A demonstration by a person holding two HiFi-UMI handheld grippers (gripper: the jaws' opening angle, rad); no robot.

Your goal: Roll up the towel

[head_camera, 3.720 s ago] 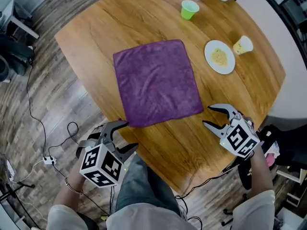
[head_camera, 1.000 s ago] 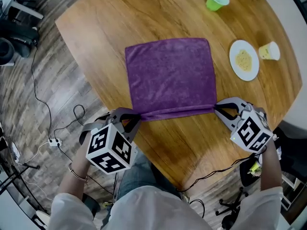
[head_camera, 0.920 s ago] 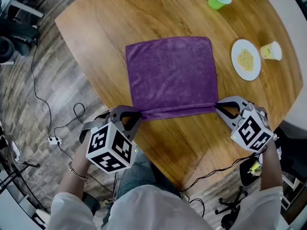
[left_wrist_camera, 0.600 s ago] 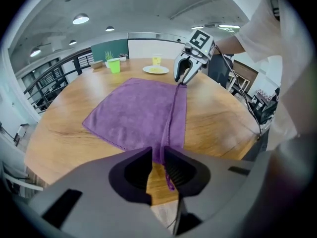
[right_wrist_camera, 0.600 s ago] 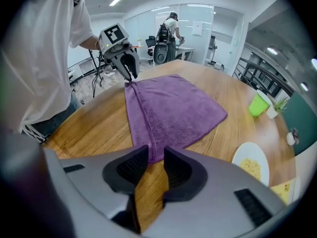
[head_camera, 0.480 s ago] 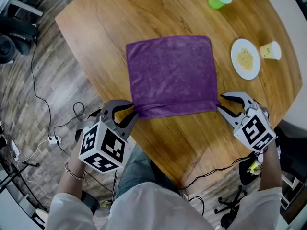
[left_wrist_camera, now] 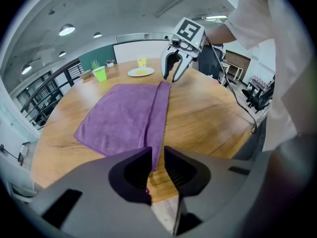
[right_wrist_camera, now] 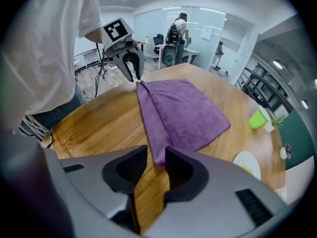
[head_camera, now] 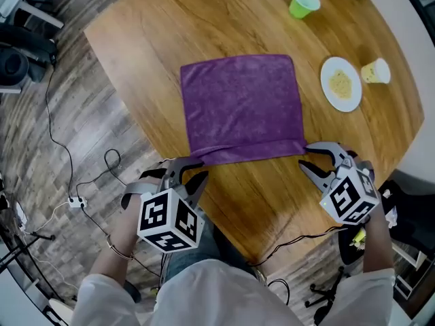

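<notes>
The purple towel [head_camera: 241, 104] lies flat on the wooden table [head_camera: 149, 39], its near edge turned over into a narrow folded band [head_camera: 248, 151]. My left gripper [head_camera: 193, 174] hovers just short of the band's left corner. Its jaws stand slightly apart and hold nothing. My right gripper [head_camera: 311, 157] sits just off the band's right corner, also narrowly open and holding nothing. In the left gripper view the towel [left_wrist_camera: 126, 115] stretches ahead of the left gripper [left_wrist_camera: 157, 157], with the right gripper [left_wrist_camera: 173, 71] at its far end. The right gripper view shows the towel [right_wrist_camera: 183, 108] beyond the right gripper [right_wrist_camera: 156, 157].
A green cup [head_camera: 302, 3], a white plate with food [head_camera: 340, 84] and a tipped pale cup [head_camera: 376, 70] sit at the table's far right. Cables [head_camera: 75, 195] trail on the floor to the left. The table's near edge runs just under both grippers.
The towel's near edge, flat at first, was gripped at both corners and folded over. Both grippers have since opened, let go of the corners and drawn back a little toward me.
</notes>
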